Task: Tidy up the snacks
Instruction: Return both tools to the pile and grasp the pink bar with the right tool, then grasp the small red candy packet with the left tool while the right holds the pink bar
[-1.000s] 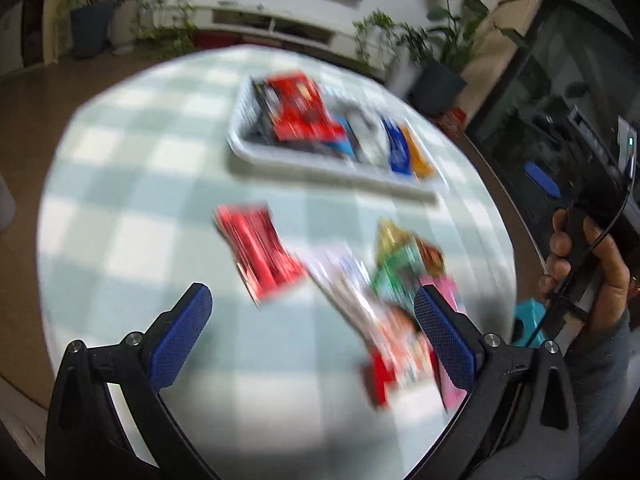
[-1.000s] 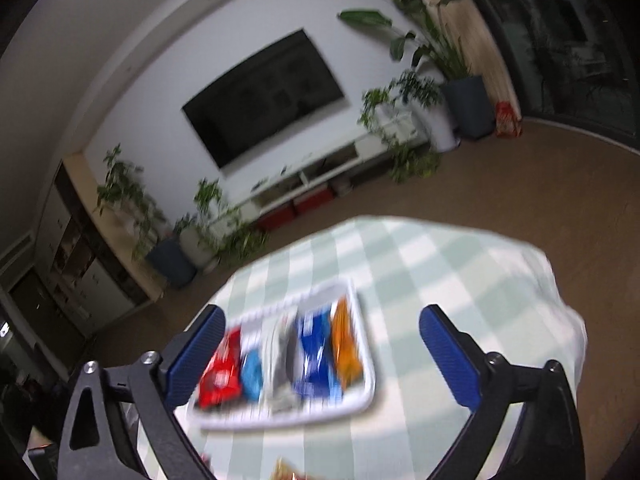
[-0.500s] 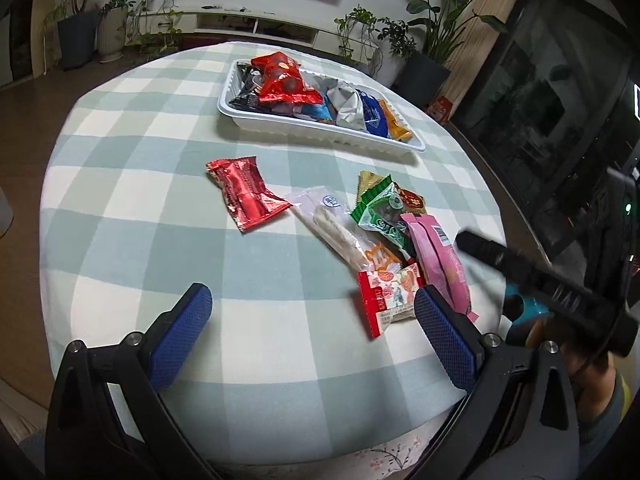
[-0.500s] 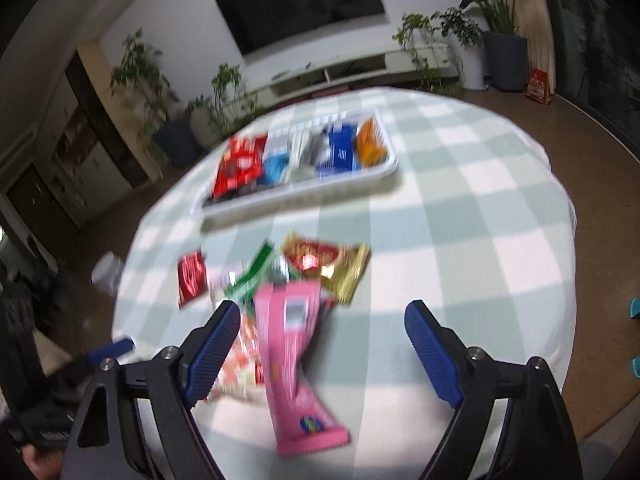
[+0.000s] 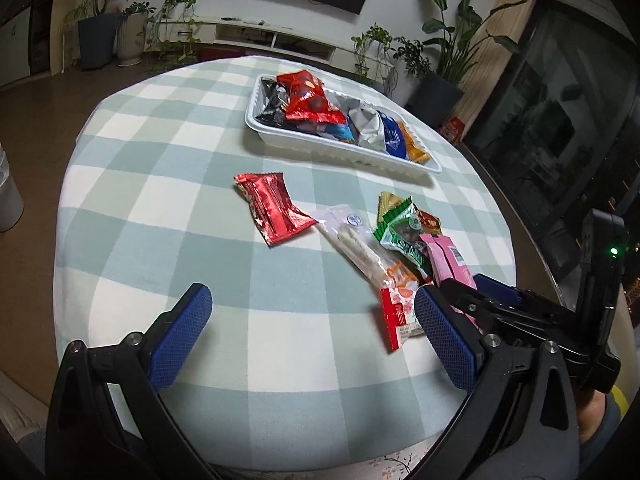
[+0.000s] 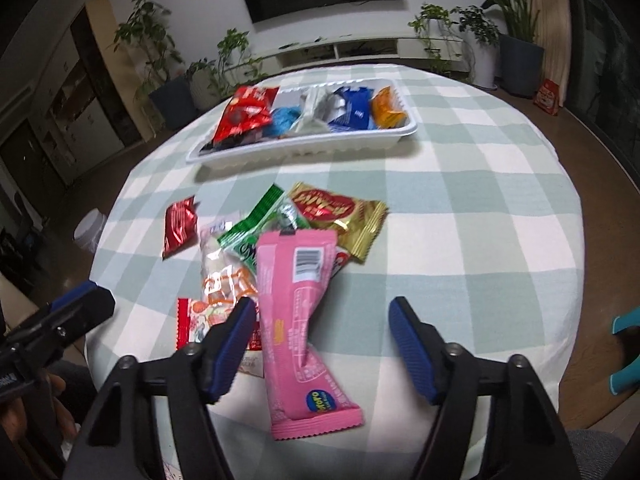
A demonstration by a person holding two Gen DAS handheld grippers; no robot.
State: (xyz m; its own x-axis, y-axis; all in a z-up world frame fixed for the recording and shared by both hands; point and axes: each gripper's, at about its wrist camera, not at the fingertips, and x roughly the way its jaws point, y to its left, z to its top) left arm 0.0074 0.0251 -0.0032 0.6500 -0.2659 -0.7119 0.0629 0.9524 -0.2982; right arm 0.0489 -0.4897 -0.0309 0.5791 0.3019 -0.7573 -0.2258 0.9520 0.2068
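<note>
A white tray point(image 5: 344, 151) at the far side of the round checked table holds several snack packs; it also shows in the right wrist view point(image 6: 304, 148). Loose snacks lie nearer: a red pack point(image 5: 274, 207), a clear white pack point(image 5: 354, 240), a green pack point(image 5: 400, 232), a gold-red pack point(image 6: 340, 216), a red-white pack point(image 5: 398, 314). A long pink pack point(image 6: 298, 320) lies nearest. My right gripper point(image 6: 322, 344) is open low over the pink pack, which lies between the fingers. My left gripper point(image 5: 312, 336) is open and empty above the table's near edge.
The right gripper point(image 5: 500, 300) sits just right of the left one's view. The tablecloth point(image 5: 160, 208) drops off at the rim on all sides. Potted plants and a TV stand are at the far wall. A white container point(image 6: 90, 232) stands on the floor to the left.
My right gripper has come down from looking at the room to low over the pink pack. My left gripper has steadied above the near edge of the table.
</note>
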